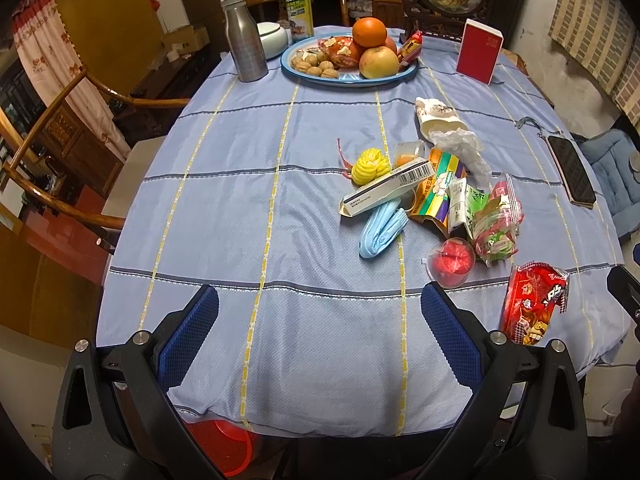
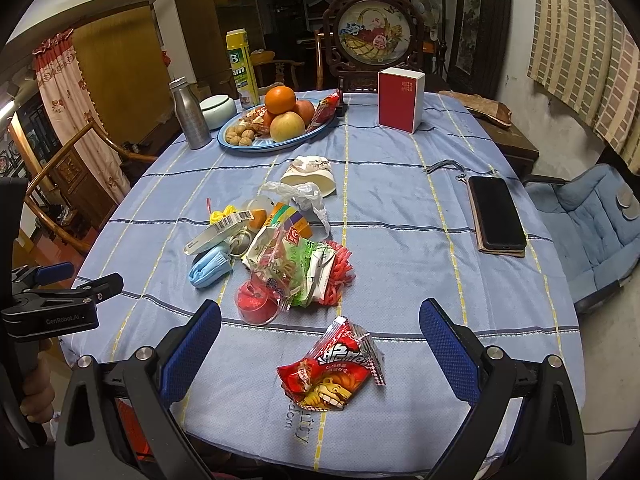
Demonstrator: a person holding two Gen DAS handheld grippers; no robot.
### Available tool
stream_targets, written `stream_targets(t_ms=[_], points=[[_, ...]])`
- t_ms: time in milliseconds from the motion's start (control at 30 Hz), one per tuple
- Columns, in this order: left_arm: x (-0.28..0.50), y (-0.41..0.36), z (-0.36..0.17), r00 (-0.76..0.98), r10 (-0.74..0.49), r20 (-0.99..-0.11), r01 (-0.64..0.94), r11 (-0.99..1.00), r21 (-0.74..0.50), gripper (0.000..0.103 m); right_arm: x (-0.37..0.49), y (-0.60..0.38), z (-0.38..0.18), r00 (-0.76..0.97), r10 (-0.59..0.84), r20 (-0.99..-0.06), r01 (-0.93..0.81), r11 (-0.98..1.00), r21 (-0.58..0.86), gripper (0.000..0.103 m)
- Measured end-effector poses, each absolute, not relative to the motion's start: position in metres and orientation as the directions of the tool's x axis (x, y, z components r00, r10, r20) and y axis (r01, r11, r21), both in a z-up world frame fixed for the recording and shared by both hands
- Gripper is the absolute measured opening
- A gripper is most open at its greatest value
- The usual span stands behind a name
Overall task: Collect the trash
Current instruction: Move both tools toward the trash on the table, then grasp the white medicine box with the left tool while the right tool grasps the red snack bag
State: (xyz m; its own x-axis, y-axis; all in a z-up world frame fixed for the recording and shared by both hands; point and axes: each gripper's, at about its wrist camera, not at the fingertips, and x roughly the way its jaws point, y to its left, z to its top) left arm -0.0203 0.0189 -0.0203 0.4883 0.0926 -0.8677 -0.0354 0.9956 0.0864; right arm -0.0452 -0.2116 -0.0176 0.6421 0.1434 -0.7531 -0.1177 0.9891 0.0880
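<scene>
A pile of trash lies mid-table: a blue face mask [image 1: 382, 230] [image 2: 210, 269], a long white barcode box [image 1: 386, 192] [image 2: 218, 232], a red jelly cup [image 1: 452, 262] [image 2: 256, 304], crumpled clear plastic [image 1: 464, 146] [image 2: 304, 196] and several snack wrappers [image 1: 496, 224] [image 2: 304, 268]. A red snack bag [image 1: 532, 304] [image 2: 332, 368] lies apart, near the front edge. My left gripper [image 1: 320, 320] hovers open over bare cloth left of the pile. My right gripper [image 2: 320, 332] is open, with the red snack bag just ahead between its fingers, untouched.
A fruit plate [image 1: 304, 74] [image 2: 256, 148], a metal bottle [image 1: 244, 40] [image 2: 191, 114], a red-and-white box [image 1: 478, 50] [image 2: 400, 98] and a phone [image 1: 572, 174] [image 2: 498, 212] stand on the blue tablecloth [image 1: 240, 220]. A red bin [image 1: 224, 448] sits below the front edge. Wooden chairs stand at left.
</scene>
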Motion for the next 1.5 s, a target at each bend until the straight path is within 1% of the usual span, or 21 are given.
stream_targets(t_ms=[433, 567, 667, 733, 867, 1033, 1167, 1333, 1367, 1400, 1433, 1467, 1500], points=[[-0.013, 0.021, -0.029, 0.47, 0.068, -0.88, -0.036, 0.998, 0.058, 0.097, -0.044, -0.215, -0.021, 0.635, 0.131, -0.762, -0.102, 0.991, 0.086, 0.098], [-0.008, 0.033, -0.035, 0.474, 0.096, -0.875, -0.048, 0.995, 0.083, 0.097, -0.046, -0.218, -0.023, 0.628, 0.126, -0.768, -0.086, 0.992, 0.092, 0.098], [-0.003, 0.05, -0.052, 0.44, 0.082, -0.894, -0.065, 0.996, 0.06, 0.097, -0.048, -0.224, -0.027, 0.619, 0.114, -0.777, -0.061, 0.993, 0.097, 0.098], [0.001, 0.058, -0.066, 0.405, 0.046, -0.913, -0.065, 0.998, 0.021, 0.097, -0.052, -0.23, -0.029, 0.615, 0.101, -0.782, -0.04, 0.994, 0.098, 0.098], [0.01, 0.053, -0.086, 0.376, -0.03, -0.926, -0.008, 0.999, -0.036, 0.097, -0.064, -0.248, -0.034, 0.617, 0.061, -0.785, 0.025, 0.995, 0.097, 0.098], [0.041, 0.03, -0.092, 0.411, -0.035, -0.911, 0.085, 0.996, 0.0, 0.097, -0.087, -0.277, -0.037, 0.604, -0.023, -0.797, 0.138, 0.988, 0.076, 0.098], [0.077, 0.002, -0.089, 0.451, -0.048, -0.891, 0.165, 0.986, 0.03, 0.097, -0.112, -0.301, -0.037, 0.577, -0.117, -0.809, 0.247, 0.968, 0.036, 0.098], [0.117, -0.023, -0.103, 0.446, -0.089, -0.89, 0.207, 0.978, 0.006, 0.097, -0.132, -0.322, -0.035, 0.556, -0.183, -0.811, 0.341, 0.94, 0.023, 0.097], [0.123, -0.027, -0.107, 0.45, -0.086, -0.889, 0.213, 0.977, 0.014, 0.093, -0.134, -0.324, -0.034, 0.553, -0.191, -0.811, 0.351, 0.936, 0.019, 0.098], [0.127, -0.031, -0.112, 0.452, -0.076, -0.889, 0.218, 0.976, 0.027, 0.08, -0.136, -0.327, -0.034, 0.553, -0.196, -0.81, 0.361, 0.932, 0.021, 0.098], [0.13, -0.034, -0.114, 0.449, -0.075, -0.89, 0.226, 0.974, 0.033, 0.07, -0.136, -0.328, -0.033, 0.553, -0.197, -0.81, 0.364, 0.931, 0.022, 0.098], [0.132, -0.034, -0.114, 0.439, -0.103, -0.893, 0.237, 0.971, 0.005, 0.052, -0.136, -0.329, -0.033, 0.557, -0.195, -0.807, 0.366, 0.93, 0.029, 0.098], [0.131, -0.031, -0.111, 0.438, -0.131, -0.889, 0.238, 0.971, -0.026, 0.05, -0.135, -0.33, -0.033, 0.562, -0.186, -0.806, 0.364, 0.931, 0.039, 0.097]])
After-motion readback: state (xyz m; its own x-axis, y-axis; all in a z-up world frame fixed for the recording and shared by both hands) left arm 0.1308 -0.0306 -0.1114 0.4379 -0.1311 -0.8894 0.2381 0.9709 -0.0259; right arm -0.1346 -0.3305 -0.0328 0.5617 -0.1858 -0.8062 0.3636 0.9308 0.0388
